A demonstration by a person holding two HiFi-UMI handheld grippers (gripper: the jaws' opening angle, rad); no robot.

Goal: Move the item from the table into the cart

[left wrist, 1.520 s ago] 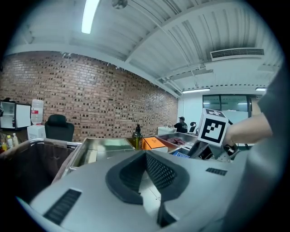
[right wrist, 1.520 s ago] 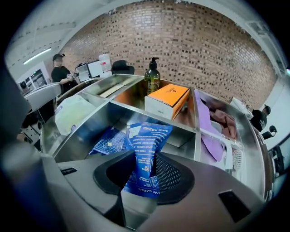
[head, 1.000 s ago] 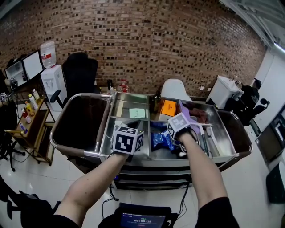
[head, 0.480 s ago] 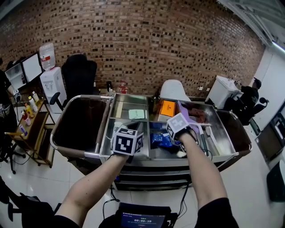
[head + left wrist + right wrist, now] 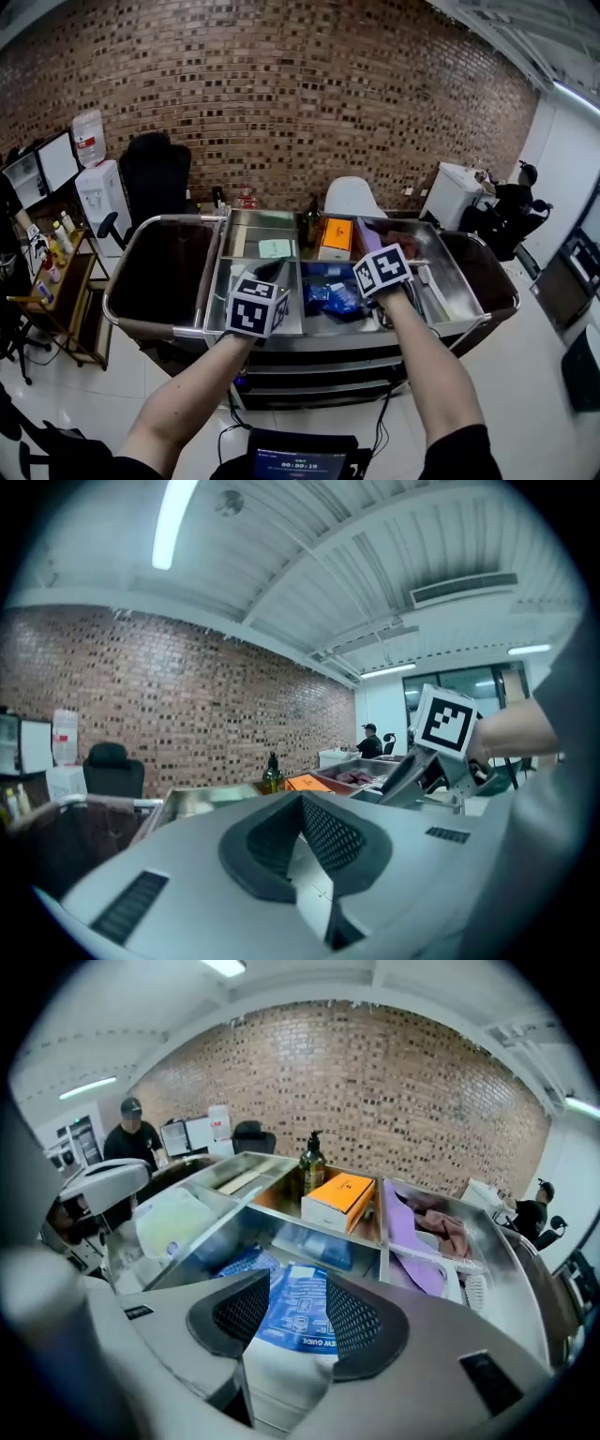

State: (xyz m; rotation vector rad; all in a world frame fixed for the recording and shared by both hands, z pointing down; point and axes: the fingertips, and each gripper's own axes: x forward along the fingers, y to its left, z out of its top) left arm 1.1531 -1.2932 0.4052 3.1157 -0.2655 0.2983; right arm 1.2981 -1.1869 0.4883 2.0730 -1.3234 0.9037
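Observation:
A blue packet (image 5: 323, 298) lies flat in the middle steel compartment of the cart (image 5: 309, 330). In the right gripper view the blue packet (image 5: 298, 1309) shows below and between the pads, untouched. My right gripper (image 5: 295, 1288) hangs over it, open; its jaws have just been opening and nothing is between them. Its marker cube (image 5: 382, 270) hides the jaws in the head view. My left gripper (image 5: 302, 803) is shut and empty, held level over the cart's front left compartment, its cube (image 5: 255, 312) near the front rim.
The back compartments hold an orange box (image 5: 342, 1194), a green bottle (image 5: 312, 1163) and a pale packet (image 5: 275, 247). Purple cloth (image 5: 412, 1232) and a white brush (image 5: 478, 1288) fill the right bin. Brown bags (image 5: 159, 262) hang at both ends of the cart.
My right gripper has risen off the blue packet, which stays in the compartment. The left gripper has shifted a little towards the front left. My head view has swung slightly.

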